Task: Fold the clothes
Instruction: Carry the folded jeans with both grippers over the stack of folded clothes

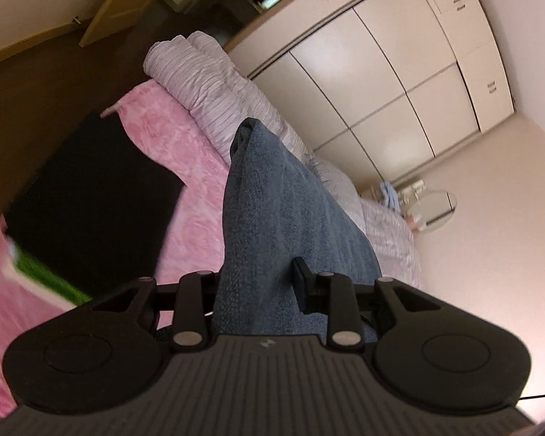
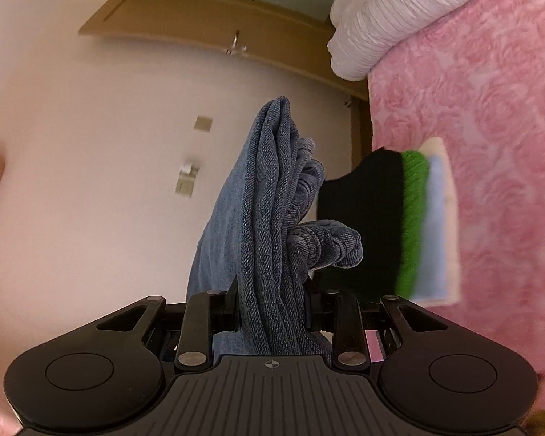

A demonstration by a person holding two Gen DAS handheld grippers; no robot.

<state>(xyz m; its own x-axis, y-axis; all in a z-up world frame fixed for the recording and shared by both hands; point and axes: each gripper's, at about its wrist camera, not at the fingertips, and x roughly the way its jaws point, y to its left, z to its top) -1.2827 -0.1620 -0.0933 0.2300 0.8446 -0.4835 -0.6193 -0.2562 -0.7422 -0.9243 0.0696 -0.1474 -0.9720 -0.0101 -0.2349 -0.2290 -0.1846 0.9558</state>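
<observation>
Presently we list what our two wrist views hold, left to right.

Left wrist view:
- Stack of folded clothes (image 1: 91,196), left of our gripper and beyond it, lying on the pink rose-patterned bedspread (image 1: 196,196). Black garment on top; a green layer and a pale one show at its near edge.
- Left gripper (image 1: 261,283), jaws set narrow and clamped on the blue denim garment (image 1: 272,218). The cloth fills the gap between the fingers and rises straight ahead of them to a folded peak. The left finger is hidden under the fabric; the right fingertip (image 1: 301,279) presses against the cloth.
- Rolled striped quilt (image 1: 207,83), ahead of the gripper, past the denim, lying along the far side of the bedspread.
- Cream wardrobe (image 1: 381,83) with panelled doors, ahead and to the right.
- Round mirror (image 1: 434,209) low against the wall, right of the gripper, with small items beside it too blurred to name.

Right wrist view:
- Cream wall (image 2: 91,181) with small switch plates, left of the gripper.
- Right gripper (image 2: 272,309), jaws narrow and closed on several bunched layers of the same denim garment (image 2: 269,200); a rolled hem curls off to the right just beyond the fingers.
- Stack of folded clothes (image 2: 381,225), right of the gripper and just past the denim: black, green, pale blue, cream.
- Bedspread (image 2: 490,145), further right, with the quilt (image 2: 388,14) at its upper end.
</observation>
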